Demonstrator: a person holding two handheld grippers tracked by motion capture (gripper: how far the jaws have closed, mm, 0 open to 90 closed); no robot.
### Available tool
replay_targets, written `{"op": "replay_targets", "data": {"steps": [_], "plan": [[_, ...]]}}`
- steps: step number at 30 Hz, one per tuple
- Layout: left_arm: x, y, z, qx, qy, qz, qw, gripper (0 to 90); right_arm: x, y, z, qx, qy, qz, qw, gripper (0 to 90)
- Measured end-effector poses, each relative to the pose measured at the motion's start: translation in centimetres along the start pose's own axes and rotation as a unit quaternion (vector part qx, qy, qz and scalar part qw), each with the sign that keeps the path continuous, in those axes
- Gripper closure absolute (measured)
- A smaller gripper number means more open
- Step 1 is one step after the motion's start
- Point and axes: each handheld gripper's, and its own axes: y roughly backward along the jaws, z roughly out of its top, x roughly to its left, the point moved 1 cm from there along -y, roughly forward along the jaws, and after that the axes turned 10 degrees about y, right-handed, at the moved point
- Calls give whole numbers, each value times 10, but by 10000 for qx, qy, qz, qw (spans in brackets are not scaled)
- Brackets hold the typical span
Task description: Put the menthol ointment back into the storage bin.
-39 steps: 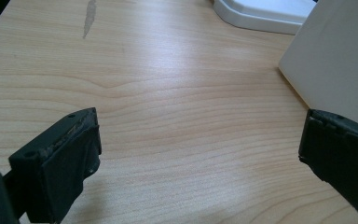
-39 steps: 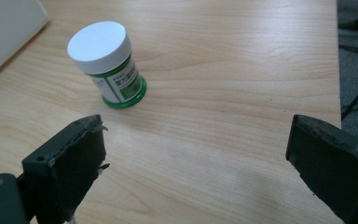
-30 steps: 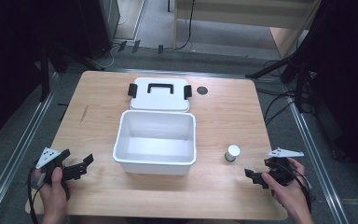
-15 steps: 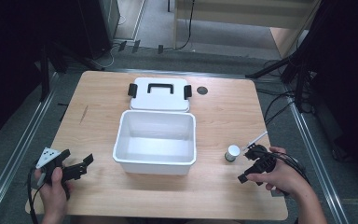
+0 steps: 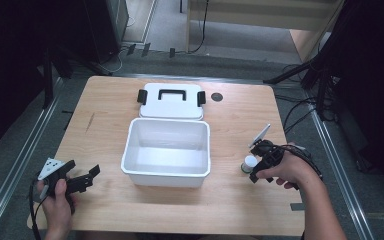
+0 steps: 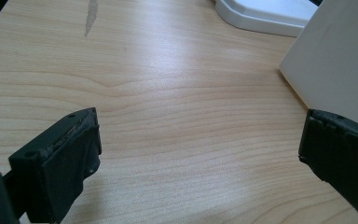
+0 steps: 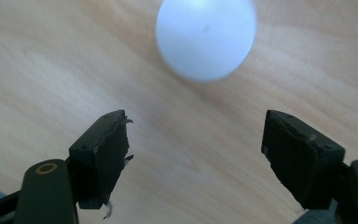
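The wooden tabletop (image 5: 230, 210) carries an open white bin (image 5: 167, 151) at its middle, with the bin's lid (image 5: 171, 101) lying flat just behind it, black handle and side latches facing up. To the right of the bin, near the tabletop's right edge, stands a small white-capped bottle (image 5: 249, 164), upright and apart from the bin. The step in hand looks like the approach to pick up this bottle: the right gripper (image 5: 258, 167) sits just beside it in the high view, and the right gripper view looks down along the jaws at the bottle's round white cap (image 7: 206, 37), which lies ahead of the tips rather than between them. Those jaws have just been closing and now stand partly open with nothing between them. The left gripper (image 5: 87, 177) rests near the tabletop's front left corner, its jaws wide apart over bare wood, the bin's wall at its right. The next move likely calls for bringing the right gripper forward and down until the bottle stands squarely between the pads, then closing on its body below the cap, gently enough not to tip it, before carrying it over the bin's rim.
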Motion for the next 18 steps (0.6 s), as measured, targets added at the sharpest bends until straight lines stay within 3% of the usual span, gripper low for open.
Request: {"op": "replay_targets", "data": {"steps": [3,9,18], "plan": [[0,0,0,5,3,-5,10000,0,-6,0,7,-154,-213,62,9996,252],[0,0,0,9,3,-8,10000,0,-10,-3,21,-333,-325,130,9988,298],[1,0,0,28,21,-19,10000,0,-7,-11,36,-242,-503,67,9984,417]]}}
